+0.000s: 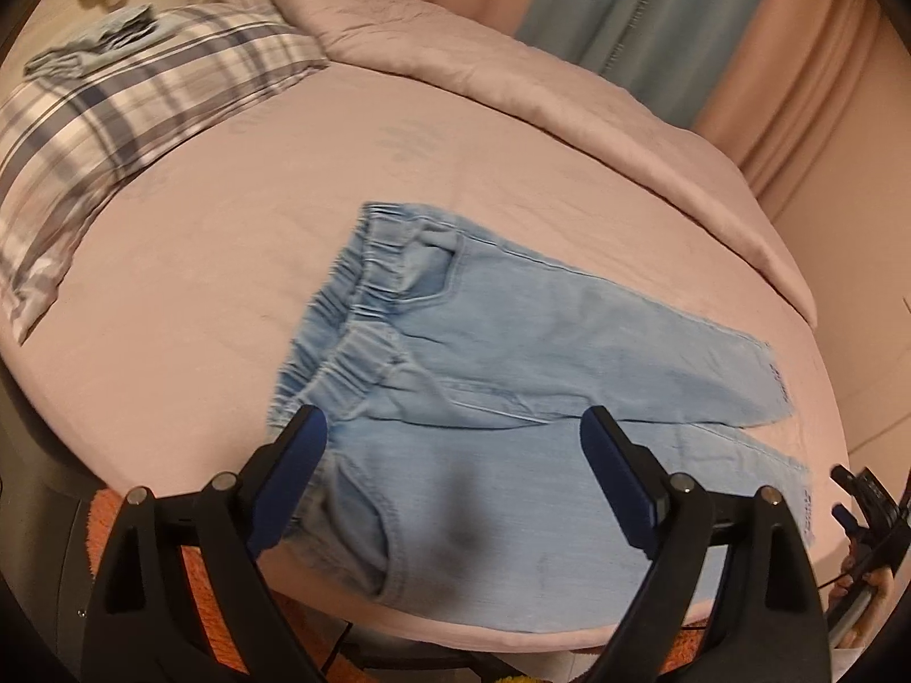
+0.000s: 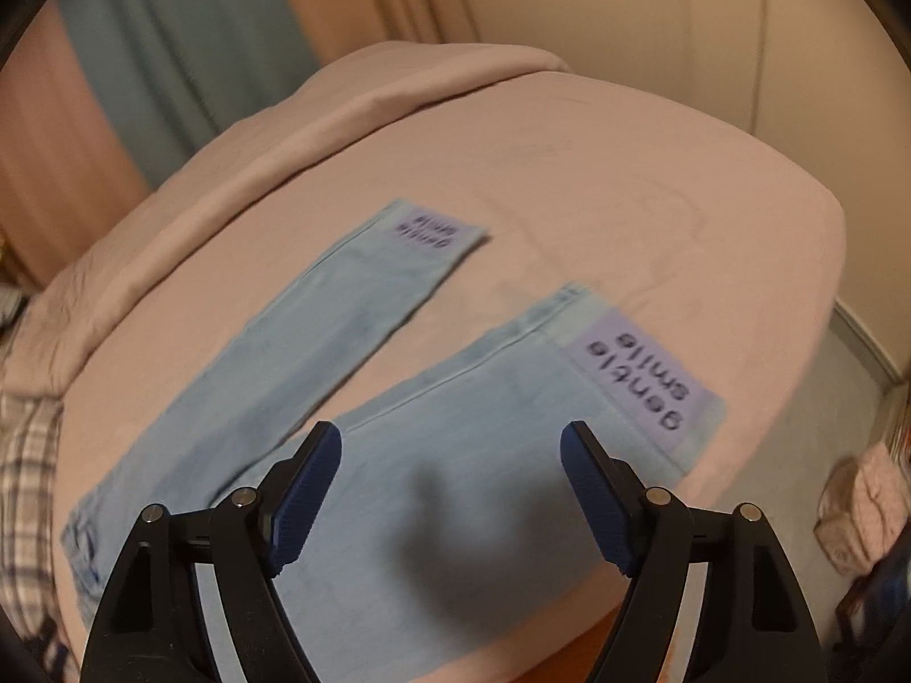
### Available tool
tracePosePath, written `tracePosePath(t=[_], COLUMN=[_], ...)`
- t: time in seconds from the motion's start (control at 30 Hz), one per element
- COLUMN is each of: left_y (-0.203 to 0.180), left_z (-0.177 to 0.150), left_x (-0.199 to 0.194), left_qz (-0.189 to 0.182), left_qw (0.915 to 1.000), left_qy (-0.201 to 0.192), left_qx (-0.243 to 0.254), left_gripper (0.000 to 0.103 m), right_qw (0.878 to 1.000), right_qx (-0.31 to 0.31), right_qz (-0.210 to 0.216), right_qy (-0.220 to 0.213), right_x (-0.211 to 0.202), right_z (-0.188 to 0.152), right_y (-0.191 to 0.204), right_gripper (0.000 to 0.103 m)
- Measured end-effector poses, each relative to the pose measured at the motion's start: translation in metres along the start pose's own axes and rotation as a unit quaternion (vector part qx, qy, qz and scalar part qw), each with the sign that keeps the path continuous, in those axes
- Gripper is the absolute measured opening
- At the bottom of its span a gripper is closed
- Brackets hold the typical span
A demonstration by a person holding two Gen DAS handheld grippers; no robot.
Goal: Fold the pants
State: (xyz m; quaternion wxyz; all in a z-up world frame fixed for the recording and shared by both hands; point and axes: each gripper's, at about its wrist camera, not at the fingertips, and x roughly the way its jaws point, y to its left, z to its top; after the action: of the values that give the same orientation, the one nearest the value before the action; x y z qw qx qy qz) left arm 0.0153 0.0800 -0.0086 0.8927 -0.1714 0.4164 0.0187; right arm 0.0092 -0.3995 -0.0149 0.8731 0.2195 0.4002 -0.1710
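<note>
Light-blue denim pants (image 1: 512, 353) are lying flat on the pink bed (image 1: 228, 262), legs apart. Left tool (image 1: 452, 475) and right tool (image 2: 450, 489) are hovering wide, holding nothing. Looks like pre-fold; next I'd be grabbing one leg.

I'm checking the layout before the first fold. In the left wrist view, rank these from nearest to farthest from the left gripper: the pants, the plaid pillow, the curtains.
1. Pants, spread flat just beyond the left gripper.
2. Plaid pillow, far left on the bed.
3. Curtains, behind the bed, top right.
</note>
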Motion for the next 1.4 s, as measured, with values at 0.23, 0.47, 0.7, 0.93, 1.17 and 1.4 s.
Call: tracePosePath(t=[0.23,0.47,0.7,0.93,1.17,1.4], left_y=[-0.017,-0.023,-0.033,-0.033,-0.037,-0.044], left_z=[-0.005,-0.007,-0.01,-0.011,-0.01,-0.003], left_x=[0.003,0.006,0.01,0.019,0.028,0.039], left_qz=[-0.016,-0.019,0.023,0.007,-0.008,-0.032], left_qw=[0.9995,0.9992,0.9972,0.9981,0.9987,0.9986], left_qy=[0.012,0.018,-0.001,0.021,0.028,0.04], left_qx=[0.026,0.03,0.071,0.057,0.042,0.012], left_gripper=[0.092,0.092,0.091,0.091,0.09,0.088], right_qw=[0.999,0.994,0.991,0.988,0.986,0.984], right_qx=[-0.053,-0.106,-0.13,-0.154,-0.158,-0.164], right_qz=[0.009,-0.006,0.006,0.022,0.048,0.066], right_qy=[-0.004,-0.025,-0.03,-0.016,-0.011,0.003], right_x=[-0.003,-0.009,-0.008,-0.002,0.002,0.018], right_z=[-0.011,-0.016,-0.024,-0.034,-0.032,-0.022], right_y=[0.03,0.056,0.077,0.096,0.111,0.136], right_gripper=[0.079,0.079,0.079,0.079,0.079,0.079])
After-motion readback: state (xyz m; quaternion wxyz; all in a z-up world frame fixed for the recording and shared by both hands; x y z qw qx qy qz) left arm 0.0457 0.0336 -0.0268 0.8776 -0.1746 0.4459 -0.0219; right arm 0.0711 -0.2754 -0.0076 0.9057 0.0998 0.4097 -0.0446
